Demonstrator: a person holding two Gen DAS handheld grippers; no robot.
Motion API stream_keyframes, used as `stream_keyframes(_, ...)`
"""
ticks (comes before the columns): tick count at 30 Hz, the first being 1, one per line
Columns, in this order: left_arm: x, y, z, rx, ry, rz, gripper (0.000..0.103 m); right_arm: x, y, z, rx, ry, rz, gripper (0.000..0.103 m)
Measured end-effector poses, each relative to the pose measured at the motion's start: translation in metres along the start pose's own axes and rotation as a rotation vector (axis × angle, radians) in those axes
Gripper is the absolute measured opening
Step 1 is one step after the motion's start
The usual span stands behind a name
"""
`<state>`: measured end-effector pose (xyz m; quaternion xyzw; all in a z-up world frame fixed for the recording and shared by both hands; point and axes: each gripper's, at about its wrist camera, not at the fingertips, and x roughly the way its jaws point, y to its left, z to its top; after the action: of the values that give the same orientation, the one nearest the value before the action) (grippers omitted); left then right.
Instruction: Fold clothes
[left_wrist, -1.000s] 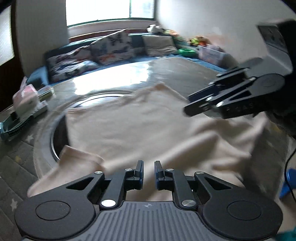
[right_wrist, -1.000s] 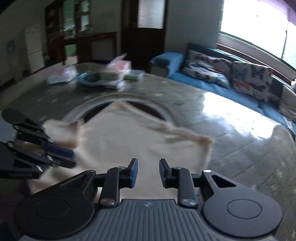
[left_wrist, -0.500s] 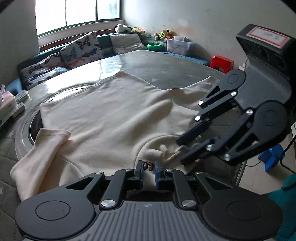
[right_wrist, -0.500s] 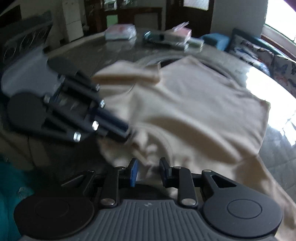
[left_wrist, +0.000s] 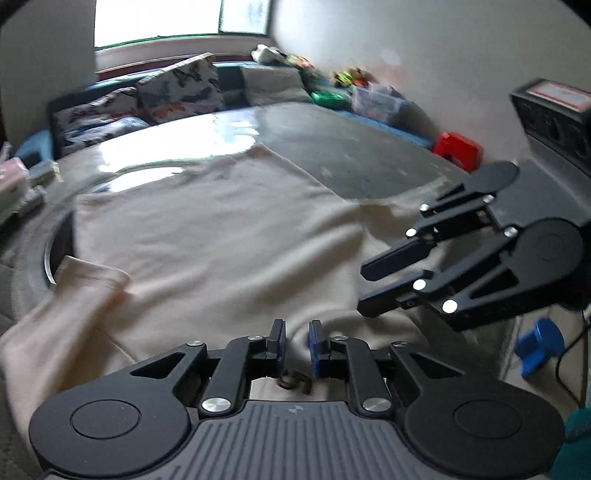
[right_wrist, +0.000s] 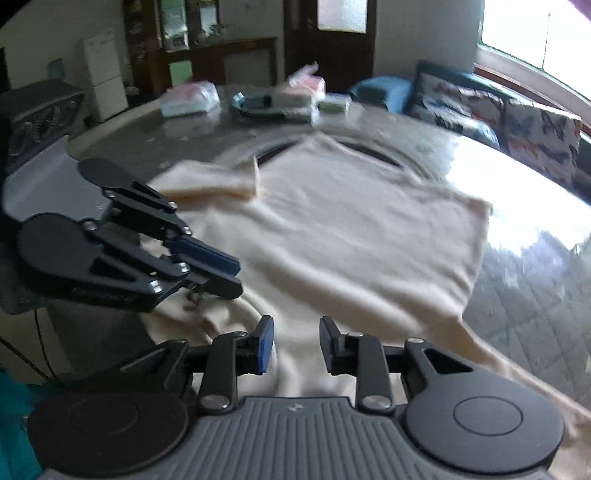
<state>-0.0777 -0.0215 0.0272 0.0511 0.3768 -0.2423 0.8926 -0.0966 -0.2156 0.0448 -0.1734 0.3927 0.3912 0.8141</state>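
A cream shirt (left_wrist: 207, 251) lies spread on the round grey table (left_wrist: 351, 147), one sleeve (left_wrist: 85, 280) folded in at the left. My left gripper (left_wrist: 296, 339) is at the near edge, shut on the collar, and the dark label shows between its fingers. In the right wrist view the left gripper (right_wrist: 236, 277) pinches a fold of the shirt (right_wrist: 351, 236). My right gripper (right_wrist: 296, 343) is open just above the cloth beside it. From the left wrist view the right gripper (left_wrist: 362, 291) hovers on the right with nothing between its fingers.
Tissue packs and boxes (right_wrist: 303, 96) sit at the far side of the table. A metal turntable ring (left_wrist: 55, 254) shows under the shirt. A sofa with cushions (left_wrist: 147, 99) runs along the window wall. A red stool (left_wrist: 458, 149) and a blue object (left_wrist: 539, 343) are on the floor.
Both grippers dropped to the shirt's near edge around the collar. The left gripper's fingers closed in on the collar; the right gripper stayed open and drew slightly off the cloth.
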Motion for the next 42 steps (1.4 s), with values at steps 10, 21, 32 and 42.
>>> stream_keyframes(10,-0.001,0.004,0.015,-0.016,-0.036,0.013,0.020,-0.010,-0.002,-0.005,-0.016,-0.016,-0.016,0.031)
stream_keyframes(21,0.011,-0.005,0.008,0.031,0.005,-0.022,0.022,0.009,-0.028,-0.009,0.071,-0.016,-0.070,0.031)
stream_keyframes(32,0.024,-0.021,0.018,0.036,0.002,-0.040,0.025,-0.006,-0.039,-0.022,0.134,-0.038,-0.100,0.032)
stream_keyframes(42,0.023,-0.041,0.022,0.087,-0.027,-0.061,0.028,-0.035,-0.078,-0.055,0.280,-0.062,-0.254,0.032)
